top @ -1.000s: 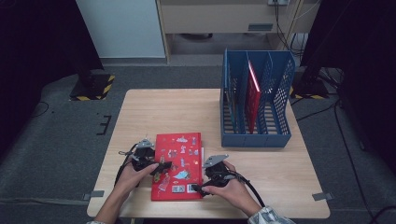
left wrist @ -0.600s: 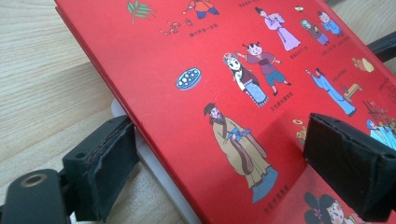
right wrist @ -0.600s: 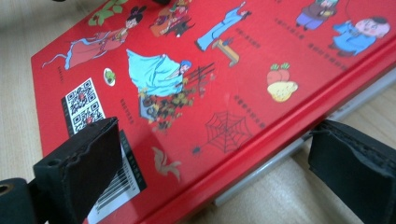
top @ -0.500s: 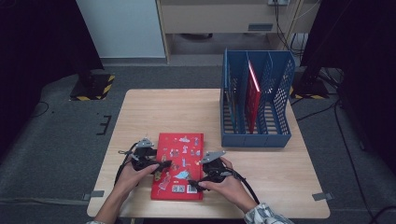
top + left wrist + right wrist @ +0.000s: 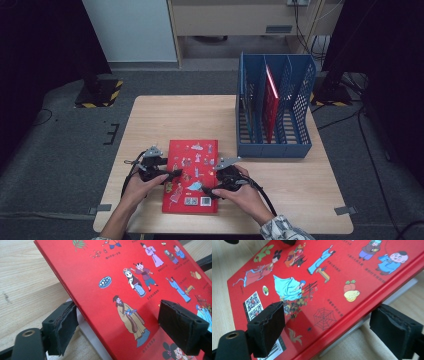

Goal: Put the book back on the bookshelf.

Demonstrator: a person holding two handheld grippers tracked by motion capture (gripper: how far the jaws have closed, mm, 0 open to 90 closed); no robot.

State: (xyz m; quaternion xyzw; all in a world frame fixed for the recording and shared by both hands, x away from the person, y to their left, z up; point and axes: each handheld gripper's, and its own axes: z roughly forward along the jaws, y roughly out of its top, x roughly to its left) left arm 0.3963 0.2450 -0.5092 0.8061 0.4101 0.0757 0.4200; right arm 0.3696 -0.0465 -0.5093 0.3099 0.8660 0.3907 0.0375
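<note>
Wooden table [image 5: 165, 117] ahead, red book [image 5: 192, 175] lying lengthwise away from me between both grippers, left gripper [image 5: 172, 175] and right gripper [image 5: 207, 191] straddling its side edges, jaws closing in, not yet clamped.

A pale wooden worktop [image 5: 175, 120] stands on grey carpet [image 5: 60, 165]. At its two o'clock corner sits a blue file rack [image 5: 275, 112] with mesh sides, a red folder [image 5: 271, 102] upright in one of its middle slots. Off the worktop at ten o'clock lies a yellow-and-black striped base [image 5: 100, 94]. A white cabinet [image 5: 130, 30] stands at twelve o'clock.
</note>
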